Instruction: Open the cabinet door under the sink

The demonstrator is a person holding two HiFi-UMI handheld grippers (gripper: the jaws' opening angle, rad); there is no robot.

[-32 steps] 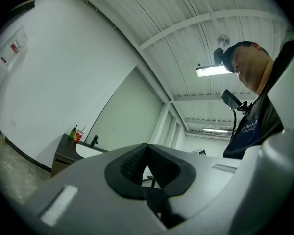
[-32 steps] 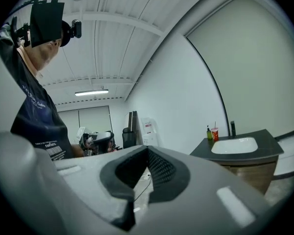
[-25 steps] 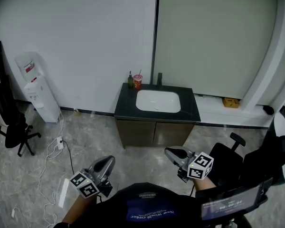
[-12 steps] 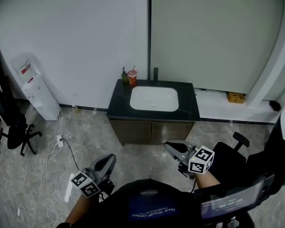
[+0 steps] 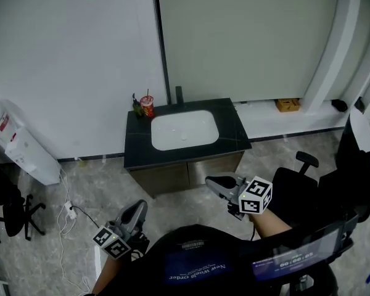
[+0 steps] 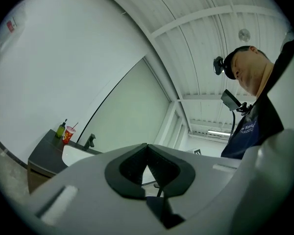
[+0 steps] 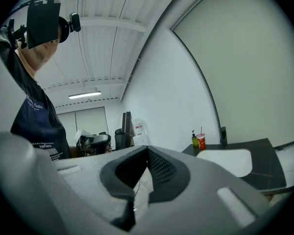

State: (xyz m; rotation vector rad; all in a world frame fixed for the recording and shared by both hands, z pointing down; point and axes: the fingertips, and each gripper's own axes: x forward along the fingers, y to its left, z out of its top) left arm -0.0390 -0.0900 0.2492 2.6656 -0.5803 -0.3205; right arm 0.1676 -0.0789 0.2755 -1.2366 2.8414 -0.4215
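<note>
The sink cabinet (image 5: 186,176) stands against the wall, with a black counter (image 5: 231,134) and a white basin (image 5: 185,130). Its two brown doors are both closed. In the head view my left gripper (image 5: 137,207) hovers over the floor, well short of the cabinet's left half. My right gripper (image 5: 209,181) sits close in front of the right door (image 5: 222,169), apart from it. Both grippers are shut and hold nothing. The counter (image 6: 43,153) shows low at the left of the left gripper view. In the right gripper view the basin (image 7: 226,160) lies to the right.
A red cup (image 5: 147,106), a green bottle (image 5: 135,105) and a faucet (image 5: 179,95) stand at the counter's back. A water dispenser (image 5: 20,148) and cables (image 5: 69,207) are on the left. A black office chair (image 5: 303,191) is at my right, and a yellow box (image 5: 288,105) lies on the ledge.
The whole view has swung, so the sink now sits further left and a little nearer. Both grippers have moved level toward the cabinet. The doors stay closed and the jaws stay shut.
</note>
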